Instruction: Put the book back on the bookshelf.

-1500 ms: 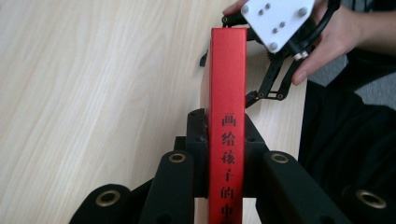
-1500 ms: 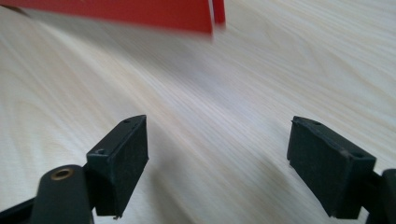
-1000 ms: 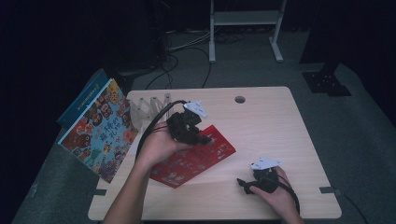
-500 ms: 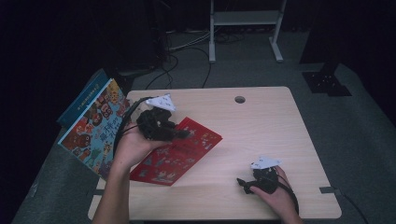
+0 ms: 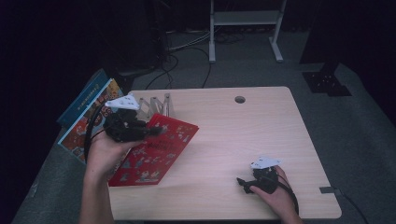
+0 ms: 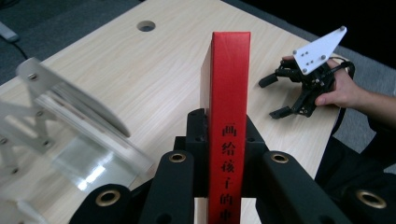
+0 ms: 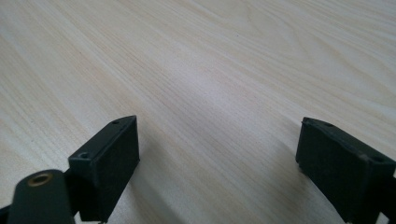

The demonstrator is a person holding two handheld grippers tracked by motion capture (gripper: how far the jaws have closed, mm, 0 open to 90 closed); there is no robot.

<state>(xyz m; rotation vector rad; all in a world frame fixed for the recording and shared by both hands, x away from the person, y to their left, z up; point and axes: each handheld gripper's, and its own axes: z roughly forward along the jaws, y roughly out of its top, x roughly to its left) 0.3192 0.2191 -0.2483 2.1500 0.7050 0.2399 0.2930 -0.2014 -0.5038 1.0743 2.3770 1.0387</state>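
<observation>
We note the left gripper (image 5: 156, 130) clamping the red book (image 5: 156, 151) by its spine, tilted over the table's left beside the rack (image 5: 156, 105) (likely for slotting). Right gripper (image 5: 243, 183) rests agape, holding nothing.

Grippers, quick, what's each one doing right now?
Left gripper: closed on the red book by its spine.
Right gripper: open, holding nothing, over the table.
</observation>
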